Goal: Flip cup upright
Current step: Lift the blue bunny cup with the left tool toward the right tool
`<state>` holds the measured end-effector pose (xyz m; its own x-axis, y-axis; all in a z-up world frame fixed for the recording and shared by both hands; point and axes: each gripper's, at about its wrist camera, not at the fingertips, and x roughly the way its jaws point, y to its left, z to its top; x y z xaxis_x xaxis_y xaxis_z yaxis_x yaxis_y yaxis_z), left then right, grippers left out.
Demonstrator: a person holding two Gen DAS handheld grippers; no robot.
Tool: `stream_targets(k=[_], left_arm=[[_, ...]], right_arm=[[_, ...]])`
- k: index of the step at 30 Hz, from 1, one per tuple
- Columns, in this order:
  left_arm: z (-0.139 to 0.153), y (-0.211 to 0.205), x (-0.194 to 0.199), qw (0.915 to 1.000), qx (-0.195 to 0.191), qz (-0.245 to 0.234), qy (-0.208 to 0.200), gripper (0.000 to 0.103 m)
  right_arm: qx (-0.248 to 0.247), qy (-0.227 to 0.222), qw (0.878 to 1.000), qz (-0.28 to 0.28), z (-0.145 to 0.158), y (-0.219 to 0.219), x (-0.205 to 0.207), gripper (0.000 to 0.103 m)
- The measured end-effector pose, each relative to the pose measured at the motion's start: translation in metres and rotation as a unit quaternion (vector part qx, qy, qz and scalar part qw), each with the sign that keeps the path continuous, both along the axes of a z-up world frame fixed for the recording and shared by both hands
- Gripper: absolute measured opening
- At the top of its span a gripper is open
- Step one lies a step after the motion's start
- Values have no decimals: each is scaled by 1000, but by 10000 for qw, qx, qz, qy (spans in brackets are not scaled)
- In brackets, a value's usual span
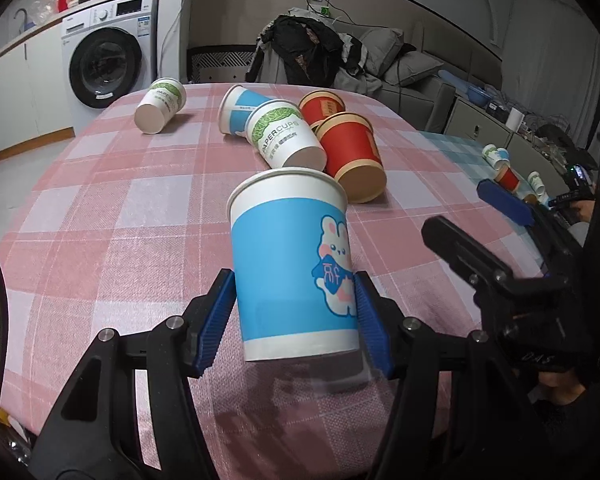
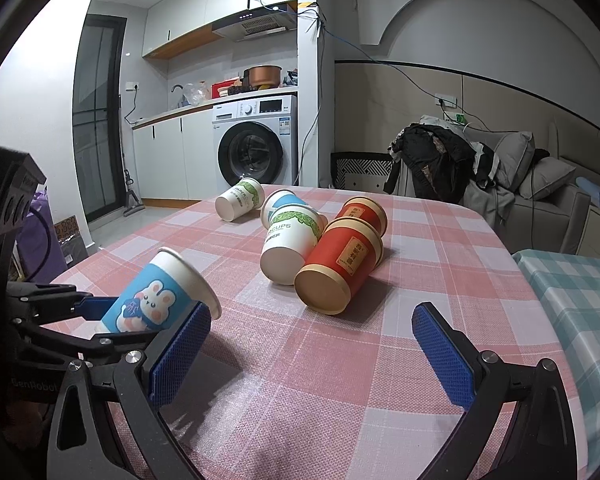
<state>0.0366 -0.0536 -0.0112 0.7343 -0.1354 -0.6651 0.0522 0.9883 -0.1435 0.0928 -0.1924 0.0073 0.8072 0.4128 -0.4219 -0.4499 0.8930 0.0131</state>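
Note:
My left gripper (image 1: 296,312) is shut on a blue paper cup with a rabbit picture (image 1: 292,264). It holds the cup just above the pink checked tablecloth (image 1: 100,220), mouth up and leaning. In the right wrist view the same cup (image 2: 156,296) tilts to the right between the left gripper's blue pads (image 2: 96,306). My right gripper (image 2: 312,356) is open and empty over the cloth, to the right of the held cup. It also shows in the left wrist view (image 1: 500,216).
Several cups lie on their sides mid-table: a green-print white cup (image 2: 288,244), two red cups (image 2: 340,268), another blue cup (image 2: 280,204) and a white cup (image 2: 238,200) at the far edge. A teal-clothed table (image 2: 572,292) with more cups stands right.

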Motion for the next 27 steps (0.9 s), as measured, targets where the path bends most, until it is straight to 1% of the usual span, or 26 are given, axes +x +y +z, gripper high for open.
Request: stream_targets(k=[12,18,27], left_arm=[[-10,2,-9,9998,-131,100,114,57],[-14,-2,-12,9999,-81,49,126,57],[-16,-3,-12,9998,-114,14,143,57]], right_arm=[[-4,-5,10000,3,0,0,0,103],[2,1,10000,3,0,-1,1,103],[42,-27,10000,-3,1,-2,1,103]])
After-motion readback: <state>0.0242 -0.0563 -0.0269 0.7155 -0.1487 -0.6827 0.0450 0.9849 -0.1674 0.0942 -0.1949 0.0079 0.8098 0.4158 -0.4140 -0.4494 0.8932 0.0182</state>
